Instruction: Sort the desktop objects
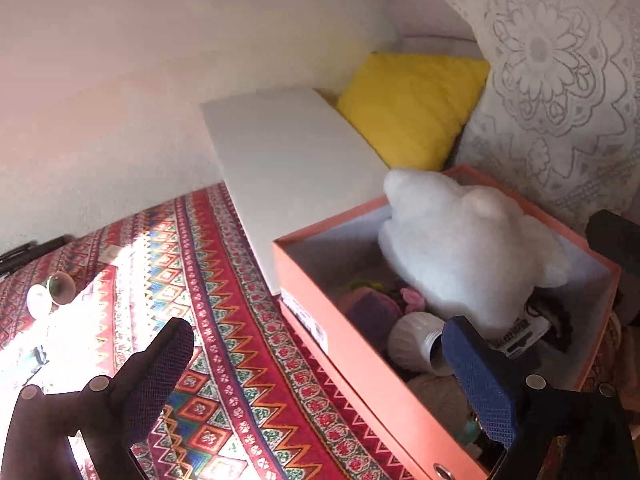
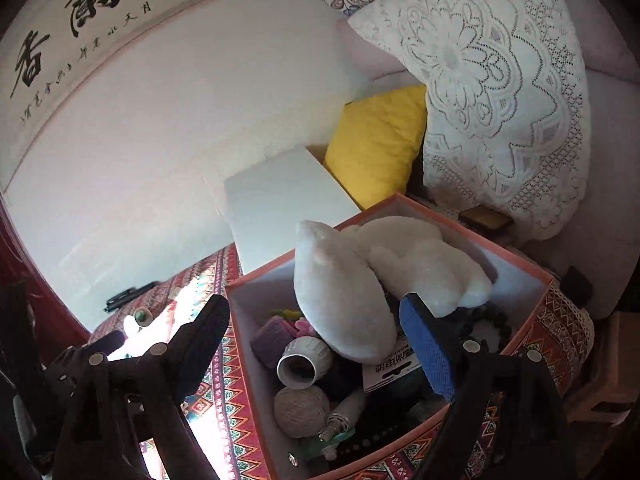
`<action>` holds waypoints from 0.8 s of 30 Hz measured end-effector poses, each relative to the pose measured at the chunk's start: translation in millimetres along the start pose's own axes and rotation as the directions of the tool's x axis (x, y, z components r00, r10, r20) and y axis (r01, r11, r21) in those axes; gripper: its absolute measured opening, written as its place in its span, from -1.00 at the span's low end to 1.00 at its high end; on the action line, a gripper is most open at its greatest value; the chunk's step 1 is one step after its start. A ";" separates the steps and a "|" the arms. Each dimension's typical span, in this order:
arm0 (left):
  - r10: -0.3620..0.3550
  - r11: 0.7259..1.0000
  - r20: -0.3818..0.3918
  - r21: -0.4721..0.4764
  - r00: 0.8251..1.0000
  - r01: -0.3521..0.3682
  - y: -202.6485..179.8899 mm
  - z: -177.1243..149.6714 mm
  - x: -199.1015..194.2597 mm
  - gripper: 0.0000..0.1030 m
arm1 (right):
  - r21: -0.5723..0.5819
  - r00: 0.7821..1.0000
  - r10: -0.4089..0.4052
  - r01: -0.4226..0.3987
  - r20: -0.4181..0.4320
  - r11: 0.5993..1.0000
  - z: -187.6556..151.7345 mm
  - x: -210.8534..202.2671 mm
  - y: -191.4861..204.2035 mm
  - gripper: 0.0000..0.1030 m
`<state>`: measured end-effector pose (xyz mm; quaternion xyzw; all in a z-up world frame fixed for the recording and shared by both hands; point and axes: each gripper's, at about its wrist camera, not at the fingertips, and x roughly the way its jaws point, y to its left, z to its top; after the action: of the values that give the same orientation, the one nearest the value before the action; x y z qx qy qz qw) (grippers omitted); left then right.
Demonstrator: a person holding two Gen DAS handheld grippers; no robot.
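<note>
Nearest, both tools sit wide open w/ nothing in them: the left hand-held gripper [image 1: 316, 364] has one finger over the patterned cloth on the table [image 1: 224, 320] and the other over the orange box [image 1: 360, 364]; the right hand-held gripper [image 2: 316, 340] straddles the box's left wall, blue pad inside. In the box, front corner: a ball of twine [image 2: 301, 411], light, squashy, loose-wound, so pinch across the middle, not a stray strand. Next to it a small white ribbed vase [image 2: 302, 362] on its side, mouth toward the camera; prob. ceramic, hard, slick, breakable — best taken across the ribbed body or w/ one finger inside the mouth, gentle squeeze. A purple knitted piece [image 2: 272, 338] behind it is soft, easy. A card pack of batteries [image 2: 394, 368] leans under the blue pad; flat, stiff, grab by an edge. On top, the white plush toy [image 2: 340, 292]: big, light, floppy, compresses a lot, so bite deep into a thick part, e.g. the near lobe. Farther: white board [image 2: 280, 216], yellow cushion [image 2: 376, 144], lace pillow [image 2: 500, 100]. On the table's far left, a small glass ball [image 1: 61, 289], likely slippery, rolls.
</note>
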<state>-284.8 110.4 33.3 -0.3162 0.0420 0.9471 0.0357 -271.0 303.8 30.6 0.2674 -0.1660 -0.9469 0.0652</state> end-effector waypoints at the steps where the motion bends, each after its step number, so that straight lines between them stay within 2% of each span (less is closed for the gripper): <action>1: 0.006 1.000 0.007 -0.001 1.000 -0.006 2.8 -2.7 -7.5 0.98 | 0.013 1.000 -0.014 0.014 0.006 1.000 -0.5 -2.4 1.9 0.82; 4: 0.017 1.000 0.019 -0.017 1.000 -0.016 12.9 -16.2 -30.8 0.98 | 0.065 0.998 -0.063 0.062 0.017 0.996 -5.4 -10.5 6.9 0.99; 6: 0.028 0.999 0.022 -0.024 0.999 -0.027 19.5 -28.7 -47.1 0.98 | 0.087 0.992 -0.123 0.121 0.011 0.989 -16.6 -14.6 11.8 0.99; 9: 0.061 0.998 0.032 -0.028 0.998 -0.060 29.7 -49.4 -72.7 0.98 | 0.104 0.967 -0.253 0.253 -0.014 0.962 -45.5 -20.8 21.5 0.99; 11: 0.068 0.997 0.045 -0.038 0.997 -0.066 38.0 -63.6 -90.9 0.98 | 0.093 0.953 -0.302 0.301 -0.008 0.949 -71.2 -30.0 28.8 0.99; 17: 0.082 0.996 0.077 -0.046 0.994 -0.078 56.2 -99.0 -139.9 0.99 | -0.013 0.940 -0.341 0.341 -0.013 0.940 -135.3 -63.0 53.6 0.99; 20: 0.075 0.996 0.080 -0.047 0.994 -0.072 59.0 -114.1 -158.9 0.98 | -0.038 0.934 -0.358 0.357 -0.016 0.933 -155.8 -80.7 62.5 0.99; 24: 0.066 0.997 0.083 -0.042 0.994 -0.063 56.9 -131.7 -179.9 0.99 | -0.055 0.936 -0.350 0.348 -0.026 0.936 -173.9 -103.0 72.2 0.99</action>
<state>-68.2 33.1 39.9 -0.2751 0.0319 0.9609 0.0007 -89.2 209.4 -33.7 0.3074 -0.0913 -0.9425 -0.0945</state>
